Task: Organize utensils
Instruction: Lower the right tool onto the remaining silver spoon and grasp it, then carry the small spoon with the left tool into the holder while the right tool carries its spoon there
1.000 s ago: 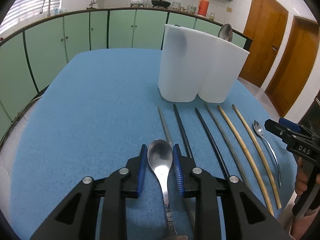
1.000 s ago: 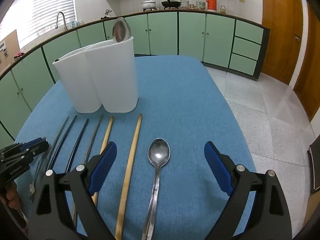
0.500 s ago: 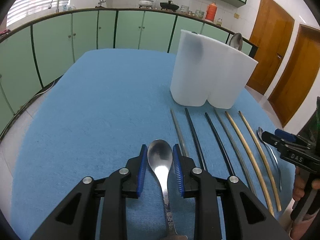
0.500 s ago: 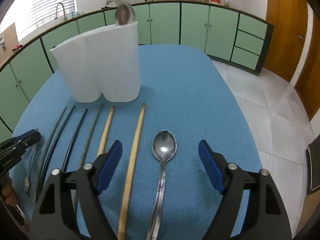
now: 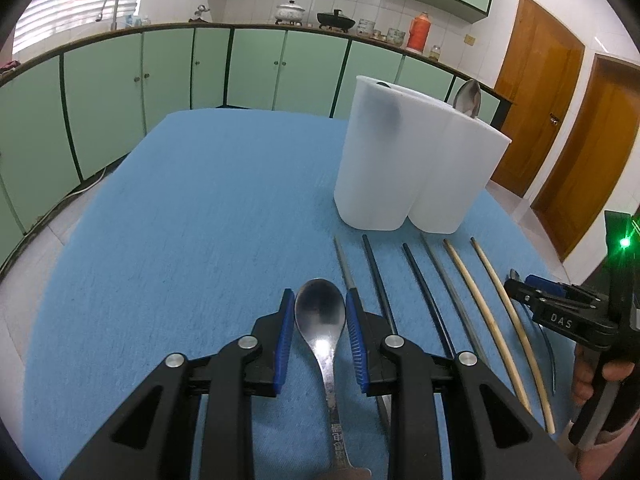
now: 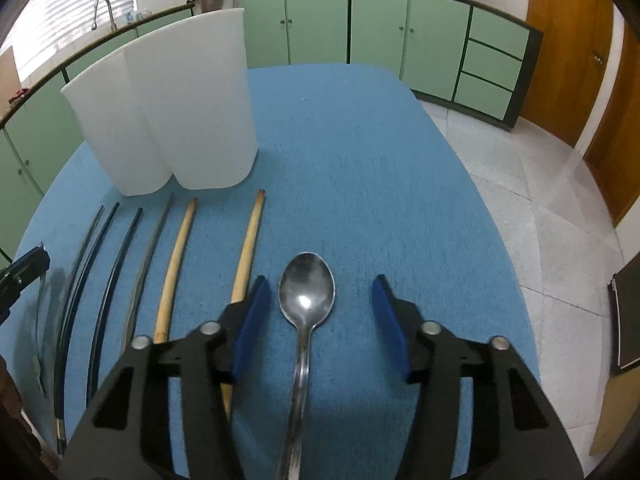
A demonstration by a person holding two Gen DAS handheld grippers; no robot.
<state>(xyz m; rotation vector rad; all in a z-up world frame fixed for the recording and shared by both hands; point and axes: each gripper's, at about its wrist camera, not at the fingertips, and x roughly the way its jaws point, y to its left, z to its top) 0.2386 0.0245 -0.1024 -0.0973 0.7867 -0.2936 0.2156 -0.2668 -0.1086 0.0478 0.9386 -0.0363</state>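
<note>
My left gripper (image 5: 320,340) is shut on a metal spoon (image 5: 322,324), held above the blue table (image 5: 192,232). My right gripper (image 6: 318,316) is open, low over the table, with a second metal spoon (image 6: 306,300) lying between its fingers. A white two-compartment holder (image 5: 416,160) stands ahead, with a spoon bowl (image 5: 469,98) poking out of its right compartment. Several chopsticks lie in a row in front of it: dark ones (image 5: 420,284) and two wooden ones (image 5: 504,312). The right gripper also shows at the right edge of the left wrist view (image 5: 536,292).
The holder also shows in the right wrist view (image 6: 168,112), to the left and ahead. The wooden chopsticks (image 6: 248,248) lie just left of the right gripper. Green cabinets (image 5: 168,76) ring the table. Tiled floor (image 6: 540,220) lies beyond the table's right edge.
The left gripper has lifted and drawn back a little with its spoon. The right gripper has moved forward and down over the lying spoon, and its jaws have narrowed somewhat.
</note>
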